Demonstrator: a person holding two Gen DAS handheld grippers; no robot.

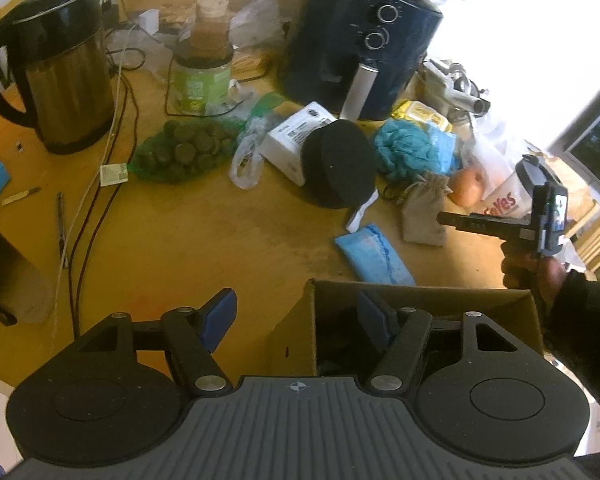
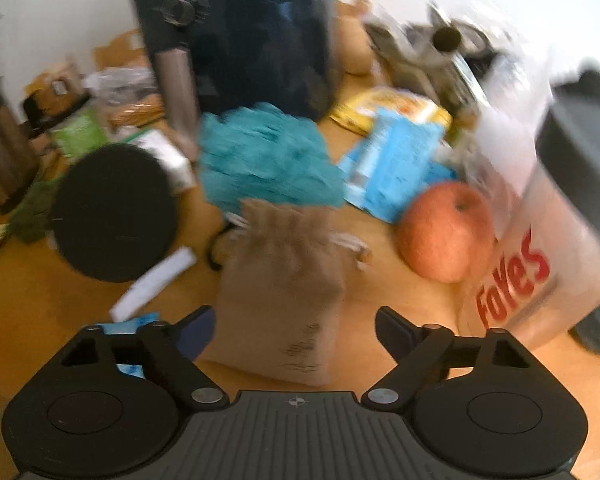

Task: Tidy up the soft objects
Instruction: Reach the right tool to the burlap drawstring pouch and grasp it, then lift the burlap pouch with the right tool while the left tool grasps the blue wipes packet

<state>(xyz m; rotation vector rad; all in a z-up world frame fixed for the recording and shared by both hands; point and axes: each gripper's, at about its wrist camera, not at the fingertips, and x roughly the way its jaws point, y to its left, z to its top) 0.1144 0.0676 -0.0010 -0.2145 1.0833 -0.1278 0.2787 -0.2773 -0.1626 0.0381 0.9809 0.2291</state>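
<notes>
Right gripper (image 2: 294, 330) released astride the burlap pouch (image 2: 284, 292), apple (image 2: 446, 232) at two o'clock; clenching off-centre risks pinching loose cloth and dropping it.

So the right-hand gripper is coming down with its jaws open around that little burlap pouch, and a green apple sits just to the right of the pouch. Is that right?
Not quite: the apple is reddish-orange, not green, as the right wrist view shows. The rest holds: the right gripper has its jaws open on either side of the burlap pouch, not yet pressing it, and the apple sits to the pouch's right.
</notes>
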